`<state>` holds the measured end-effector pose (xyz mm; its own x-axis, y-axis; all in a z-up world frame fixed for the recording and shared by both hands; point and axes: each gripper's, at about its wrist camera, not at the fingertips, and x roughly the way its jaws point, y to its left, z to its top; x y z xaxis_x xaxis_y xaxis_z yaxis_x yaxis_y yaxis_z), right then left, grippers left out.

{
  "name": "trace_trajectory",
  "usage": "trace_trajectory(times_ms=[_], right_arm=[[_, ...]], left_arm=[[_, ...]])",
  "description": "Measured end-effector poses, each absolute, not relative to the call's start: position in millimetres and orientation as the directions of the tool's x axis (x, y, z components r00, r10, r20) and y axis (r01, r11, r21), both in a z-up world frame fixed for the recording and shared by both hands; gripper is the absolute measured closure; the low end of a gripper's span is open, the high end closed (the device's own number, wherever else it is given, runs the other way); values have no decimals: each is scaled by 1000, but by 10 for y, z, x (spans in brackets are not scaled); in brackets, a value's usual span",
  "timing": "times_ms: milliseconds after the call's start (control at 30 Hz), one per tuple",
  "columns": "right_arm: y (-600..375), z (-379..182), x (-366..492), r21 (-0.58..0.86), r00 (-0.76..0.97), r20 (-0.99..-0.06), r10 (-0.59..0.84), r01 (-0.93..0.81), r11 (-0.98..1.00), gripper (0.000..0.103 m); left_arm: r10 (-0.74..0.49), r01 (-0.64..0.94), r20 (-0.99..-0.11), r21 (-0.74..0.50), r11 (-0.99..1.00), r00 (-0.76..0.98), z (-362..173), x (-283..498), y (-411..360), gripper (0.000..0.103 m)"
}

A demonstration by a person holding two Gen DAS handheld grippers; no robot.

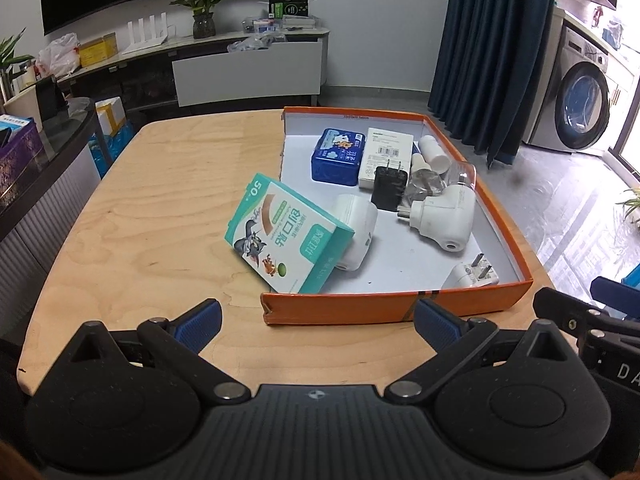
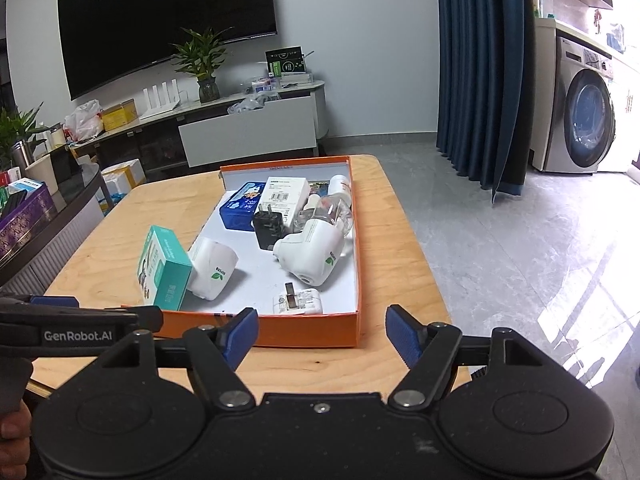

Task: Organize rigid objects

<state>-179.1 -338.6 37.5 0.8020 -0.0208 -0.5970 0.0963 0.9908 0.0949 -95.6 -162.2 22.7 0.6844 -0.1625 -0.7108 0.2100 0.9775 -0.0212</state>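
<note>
An orange box lid (image 1: 400, 309) (image 2: 300, 330) lies on the wooden table and holds several items. A teal cartoon box (image 1: 286, 236) (image 2: 164, 274) leans tilted over the lid's left wall, resting on a white plug-in device (image 1: 356, 236) (image 2: 212, 270). Further in lie a blue tin (image 1: 336, 156) (image 2: 240, 208), a white carton (image 1: 384, 156) (image 2: 286, 196), a black charger (image 1: 388, 188) (image 2: 270, 228), another white plug-in device (image 1: 444, 218) (image 2: 310, 256) and a small white plug (image 1: 474, 276) (image 2: 298, 304). My left gripper (image 1: 316, 324) is open in front of the lid's near wall. My right gripper (image 2: 322, 338) is open too, empty, just before the near right corner.
The wooden table (image 1: 152, 208) has bare surface left of the lid. A dark side cabinet (image 1: 44, 184) stands to the left, a TV stand (image 2: 240, 128) behind, a blue curtain (image 2: 480, 72) and a washing machine (image 2: 584, 120) to the right.
</note>
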Motion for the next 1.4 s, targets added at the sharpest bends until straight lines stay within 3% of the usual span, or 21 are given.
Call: trace_trajectory(times_ms=[1400], right_arm=[[-3352,218,-1620,102,771,-637,1,84,991,18]], left_arm=[[-158,221,-748,-16,975,644,48,-873,-1666,0]])
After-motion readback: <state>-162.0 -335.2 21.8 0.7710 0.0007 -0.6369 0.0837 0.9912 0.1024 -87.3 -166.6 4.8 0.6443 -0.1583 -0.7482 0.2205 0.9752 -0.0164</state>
